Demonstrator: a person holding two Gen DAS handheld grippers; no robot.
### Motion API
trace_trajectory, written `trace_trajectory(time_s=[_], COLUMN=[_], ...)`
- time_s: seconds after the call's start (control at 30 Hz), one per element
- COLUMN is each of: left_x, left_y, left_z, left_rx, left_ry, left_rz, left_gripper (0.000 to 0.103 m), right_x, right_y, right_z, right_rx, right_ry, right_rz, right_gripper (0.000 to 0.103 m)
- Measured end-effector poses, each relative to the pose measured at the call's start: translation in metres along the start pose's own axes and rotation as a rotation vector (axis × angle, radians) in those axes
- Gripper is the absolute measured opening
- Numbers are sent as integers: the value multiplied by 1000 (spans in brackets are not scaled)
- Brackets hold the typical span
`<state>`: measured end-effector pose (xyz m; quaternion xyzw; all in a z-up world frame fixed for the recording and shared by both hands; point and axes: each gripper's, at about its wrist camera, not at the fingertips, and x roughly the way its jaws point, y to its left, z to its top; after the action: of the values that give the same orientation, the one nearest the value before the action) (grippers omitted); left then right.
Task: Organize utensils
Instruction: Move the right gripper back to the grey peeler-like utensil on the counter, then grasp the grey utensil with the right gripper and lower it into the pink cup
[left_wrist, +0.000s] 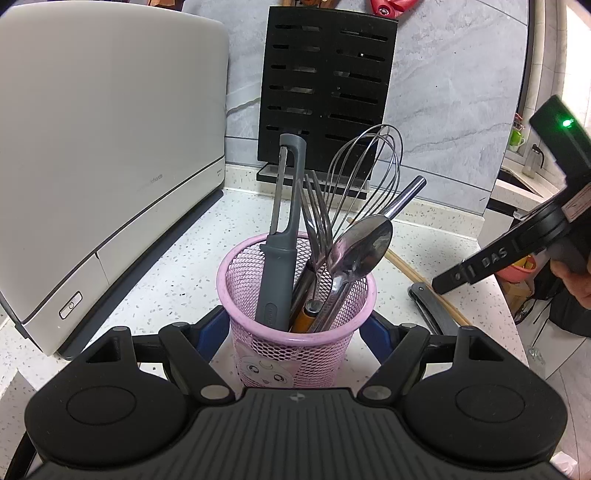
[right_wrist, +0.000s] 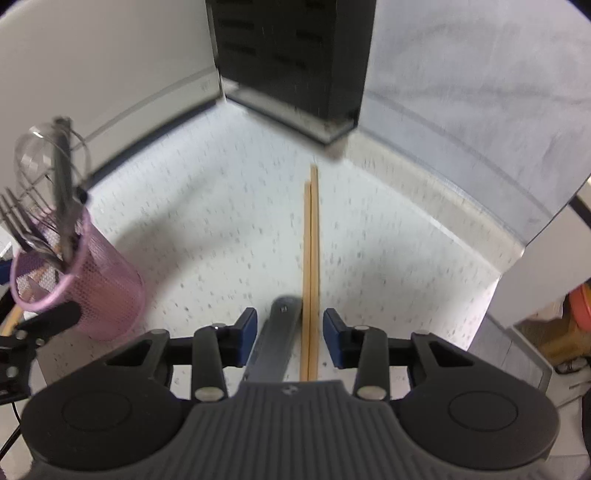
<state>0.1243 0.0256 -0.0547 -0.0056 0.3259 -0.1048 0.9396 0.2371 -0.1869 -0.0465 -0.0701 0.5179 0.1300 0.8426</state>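
A white countertop appliance (left_wrist: 107, 147) fills the left side of the speckled kitchen counter (left_wrist: 184, 258), with a black slotted knife block (left_wrist: 325, 88) standing at the back edge against the grey wall. Toward the counter's front edge, the left gripper (left_wrist: 295, 328) has its blue-padded jaws set wide on either side of a pink mesh utensil holder (left_wrist: 295, 332); whether the pads press on it cannot be told. The holder carries a grey peeler (left_wrist: 282, 229), a fork (left_wrist: 316, 218), a wire whisk (left_wrist: 365, 170) and a spoon (left_wrist: 360, 247), all standing upright. To its right, a pair of wooden chopsticks (right_wrist: 310, 266) lies side by side on the counter, running back toward the knife block, with a grey handled utensil (right_wrist: 275, 339) touching them on the left. The right gripper (right_wrist: 290, 328), tilted steeply down, hovers over both, its jaws partly apart and straddling the chopsticks and the grey handle, pads clear of each.
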Motion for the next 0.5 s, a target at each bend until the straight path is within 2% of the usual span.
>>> trace_trajectory(time_s=[0.13,0.3,0.5], left_x=[0,0,0], left_y=[0,0,0], left_z=[0,0,0], left_rx=[-1,1,1], left_ry=[-1,-1,-2], left_rz=[-1,-2,-3], left_gripper=[89,89,89], right_x=[12,25,37], right_y=[0,3,0], right_z=[2,7,19], right_rx=[15,42,112], right_ry=[50,75,98], right_rz=[17,22,21], right_gripper=[32,20,19])
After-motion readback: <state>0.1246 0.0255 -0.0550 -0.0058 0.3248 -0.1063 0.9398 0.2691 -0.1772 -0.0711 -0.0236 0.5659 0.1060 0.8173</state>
